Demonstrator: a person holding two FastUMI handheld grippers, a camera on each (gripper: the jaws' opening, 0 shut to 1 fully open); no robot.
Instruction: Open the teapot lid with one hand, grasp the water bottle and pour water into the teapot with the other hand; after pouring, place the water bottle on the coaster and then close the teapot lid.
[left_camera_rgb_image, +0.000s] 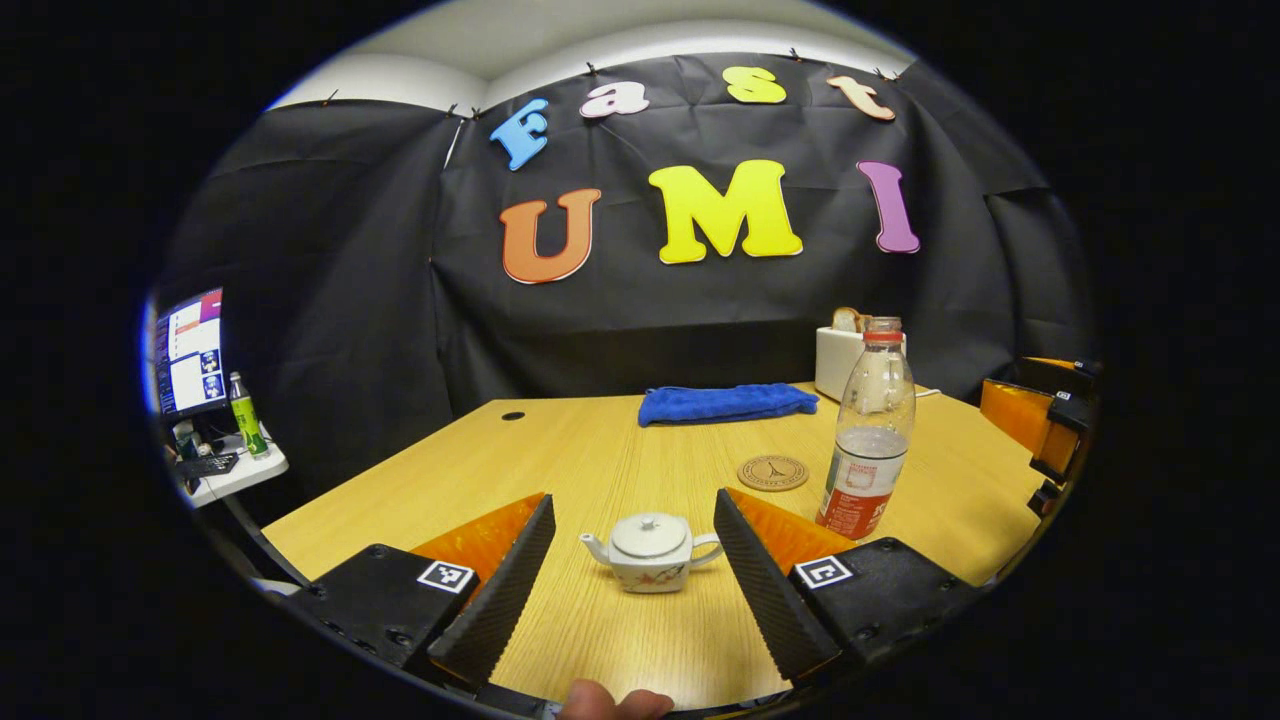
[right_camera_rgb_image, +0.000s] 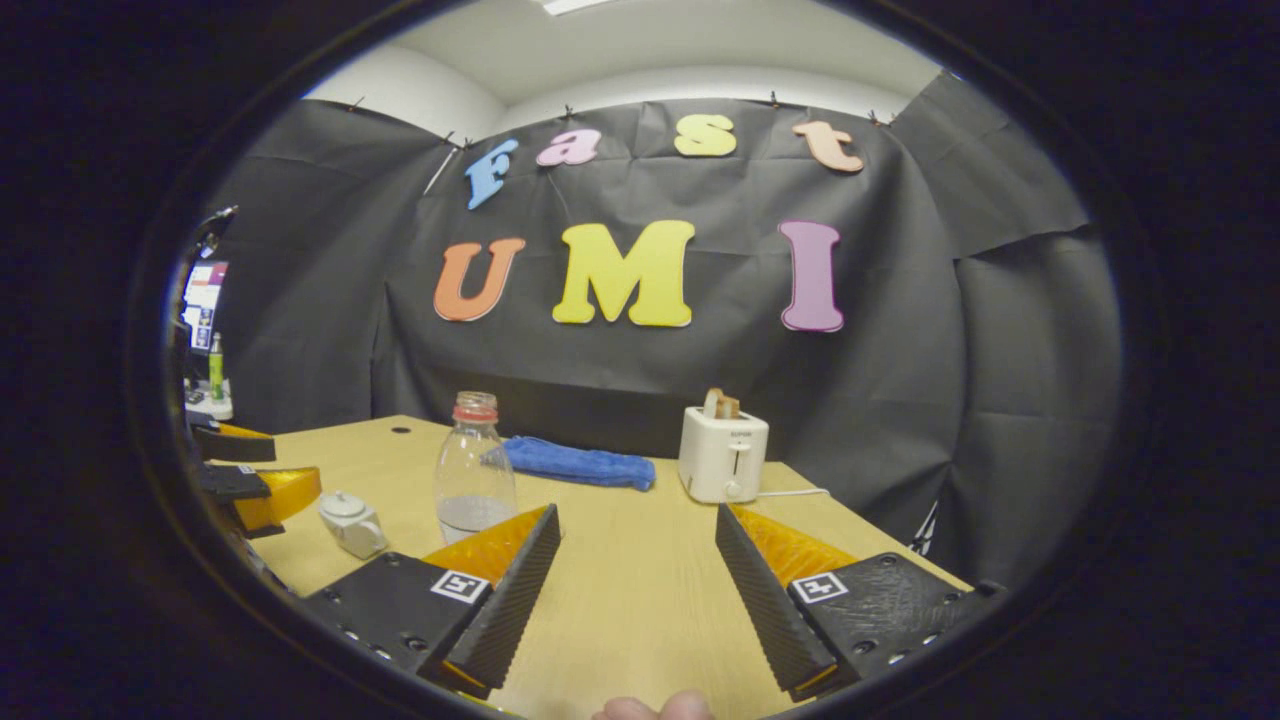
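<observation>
On the wooden surface (left_camera_rgb_image: 600, 450), the small white teapot (left_camera_rgb_image: 650, 552) sits lid on, framed between the spread fingers of the left hand-held gripper (left_camera_rgb_image: 634, 560), which is released and grasps nothing. It looks like glazed ceramic: brittle and slick, so the lid knob (left_camera_rgb_image: 650, 521) is the safest pinch point. Right of it lies the coaster (left_camera_rgb_image: 772, 472), then the water bottle (left_camera_rgb_image: 868, 430), part-filled, thin-walled and likely squashy; mid-body suits it. The right hand-held gripper (right_camera_rgb_image: 636, 590) is released too, with the bottle to its left.
</observation>
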